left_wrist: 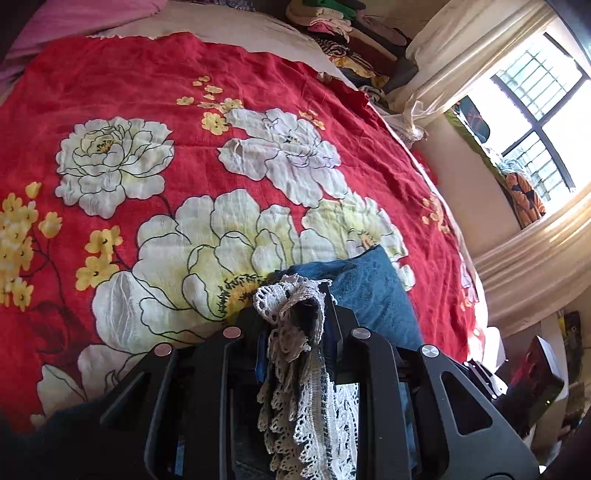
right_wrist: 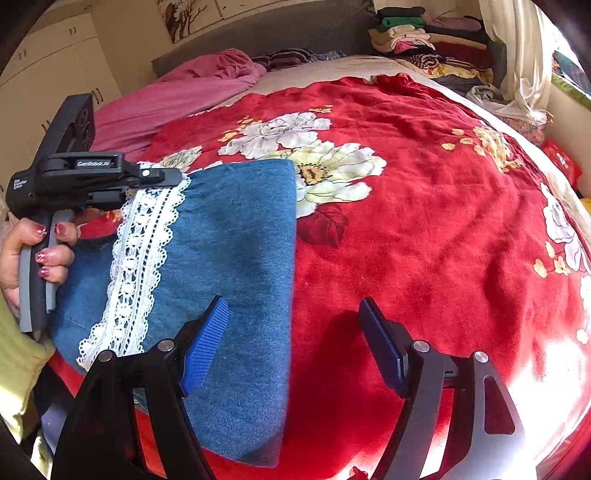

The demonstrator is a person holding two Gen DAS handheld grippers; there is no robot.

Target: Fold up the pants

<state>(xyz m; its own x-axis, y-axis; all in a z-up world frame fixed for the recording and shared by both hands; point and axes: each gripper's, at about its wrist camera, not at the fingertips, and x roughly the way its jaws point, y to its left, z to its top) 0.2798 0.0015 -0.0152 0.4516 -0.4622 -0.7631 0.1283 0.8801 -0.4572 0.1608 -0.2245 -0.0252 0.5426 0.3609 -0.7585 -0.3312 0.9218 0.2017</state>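
You are working with one pair of blue denim pants [right_wrist: 236,266], two grippers, and one red flowered blanket [right_wrist: 424,229] covering the bed. One band of white lace trim [right_wrist: 142,258] is running across the denim.

The pants are lying folded on the near left part of the blanket, as your right wrist camera sees it. Their long axis is running from the near edge of the bed away toward the pink bedding [right_wrist: 184,96] at the head, and the folded far edge is sitting squarely across, just touching the big white and yellow flower [right_wrist: 332,170] in the print.

Your left gripper [right_wrist: 173,177] is reaching in from the left at the far left corner of the pants, where the lace ends. In its own camera, the left gripper [left_wrist: 295,306] is clamped on a bunch of lace trim [left_wrist: 291,354] with denim [left_wrist: 369,291] behind it, the jaws drawn close together. Your left hand [right_wrist: 40,251] is wrapping around its handle.

Your right gripper [right_wrist: 295,332] is hovering over the near right edge of the pants with its jaws standing wide apart and nothing between them. Its left finger [right_wrist: 205,343] is over the denim, and its right finger [right_wrist: 382,347] is over bare blanket, so the pants' right edge is running between the two.

One stack of folded clothes [right_wrist: 417,33] is sitting beyond the far right corner of the bed.
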